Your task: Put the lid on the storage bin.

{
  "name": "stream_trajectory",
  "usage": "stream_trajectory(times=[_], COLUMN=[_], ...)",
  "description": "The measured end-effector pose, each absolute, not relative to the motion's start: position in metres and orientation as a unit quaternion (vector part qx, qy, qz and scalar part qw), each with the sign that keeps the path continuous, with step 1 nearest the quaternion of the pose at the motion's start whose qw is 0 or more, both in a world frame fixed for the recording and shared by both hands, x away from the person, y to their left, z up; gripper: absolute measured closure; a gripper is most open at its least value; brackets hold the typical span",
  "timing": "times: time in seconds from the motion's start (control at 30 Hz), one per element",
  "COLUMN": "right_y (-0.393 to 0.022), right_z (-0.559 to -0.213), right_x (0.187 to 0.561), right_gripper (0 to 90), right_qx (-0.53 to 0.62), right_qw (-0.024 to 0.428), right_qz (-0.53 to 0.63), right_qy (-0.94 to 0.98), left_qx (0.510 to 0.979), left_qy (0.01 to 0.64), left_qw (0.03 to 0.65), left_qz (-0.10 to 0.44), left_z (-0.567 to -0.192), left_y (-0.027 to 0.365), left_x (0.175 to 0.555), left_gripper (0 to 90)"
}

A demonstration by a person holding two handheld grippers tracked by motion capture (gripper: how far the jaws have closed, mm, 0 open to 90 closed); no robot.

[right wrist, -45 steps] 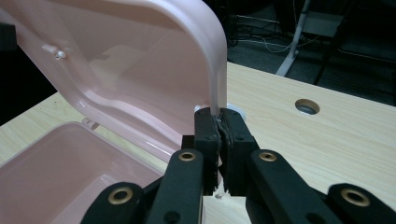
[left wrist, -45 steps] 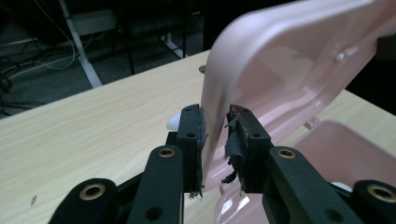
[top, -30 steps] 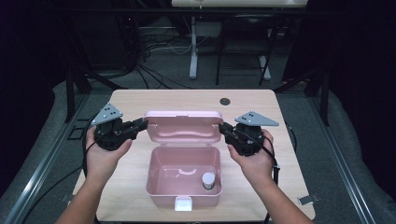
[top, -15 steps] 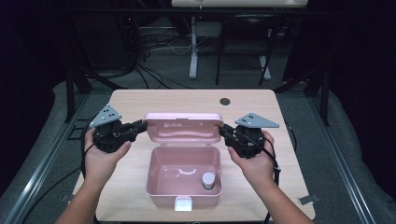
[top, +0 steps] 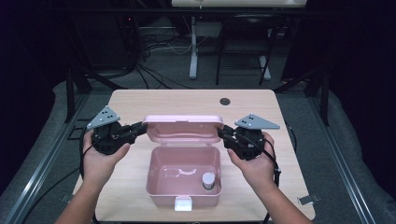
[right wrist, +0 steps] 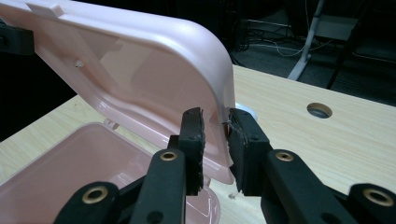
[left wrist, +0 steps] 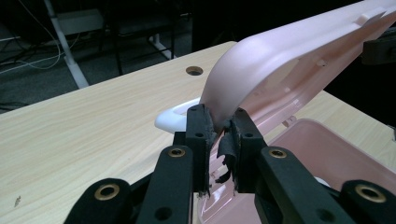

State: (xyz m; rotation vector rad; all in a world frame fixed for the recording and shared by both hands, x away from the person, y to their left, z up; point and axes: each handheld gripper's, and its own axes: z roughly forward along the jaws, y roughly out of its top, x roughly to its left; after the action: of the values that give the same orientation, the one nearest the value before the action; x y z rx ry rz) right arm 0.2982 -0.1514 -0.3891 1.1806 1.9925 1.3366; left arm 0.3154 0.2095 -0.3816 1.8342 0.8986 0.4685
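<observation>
A pink plastic box [top: 154,172] stands open in the middle of the wooden table, its lid [top: 182,128] raised upright behind it. A small white-capped jar [top: 208,180] sits in the box's front right corner. My left gripper [top: 141,127] is shut on the lid's left end; the pads pinch the lid [left wrist: 280,60] rim in the left gripper [left wrist: 218,123] view. My right gripper [top: 222,133] is at the lid's right end. Its jaws have just been opening: in the right gripper [right wrist: 215,121] view the lid [right wrist: 140,60] edge stands between the pads with a gap on the inner side.
A white latch [top: 183,203] juts from the box's front wall. A white handle [left wrist: 173,116] sticks out behind the lid. A round cable hole [top: 225,101] lies at the table's far side. Dark floor, cables and table legs lie beyond the far edge.
</observation>
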Motion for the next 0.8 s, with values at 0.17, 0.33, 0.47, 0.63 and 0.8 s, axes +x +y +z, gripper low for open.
stream_trajectory(times=[0.17,0.33,0.47,0.63,0.8], right_y=[-0.1515,-0.1516,-0.1514,-0.153,-0.1527], right_z=[-0.3888,-0.3887,-0.3892,-0.3915,-0.3919], right_x=[0.2962,0.294,0.2924,0.2905,0.2888], right_gripper=[73.3,73.1,72.7,72.5,72.5], right_qx=[0.429,0.427,0.427,0.425,0.425], right_qw=[0.226,0.226,0.225,0.222,0.223], right_qz=[0.487,0.487,0.489,0.495,0.495], right_qy=[0.726,0.728,0.726,0.725,0.724], left_qx=[0.758,0.76,0.761,0.761,0.762], left_qy=[0.37,0.369,0.367,0.366,0.366], left_qw=[0.501,0.499,0.499,0.501,0.501], left_qz=[0.193,0.193,0.192,0.188,0.188], left_z=[-0.3822,-0.3822,-0.3822,-0.3829,-0.3834], left_y=[0.2102,0.2103,0.2105,0.2114,0.2117], left_x=[0.313,0.3107,0.3092,0.3076,0.3058], left_gripper=[80.3,80.1,80.0,79.9,79.8])
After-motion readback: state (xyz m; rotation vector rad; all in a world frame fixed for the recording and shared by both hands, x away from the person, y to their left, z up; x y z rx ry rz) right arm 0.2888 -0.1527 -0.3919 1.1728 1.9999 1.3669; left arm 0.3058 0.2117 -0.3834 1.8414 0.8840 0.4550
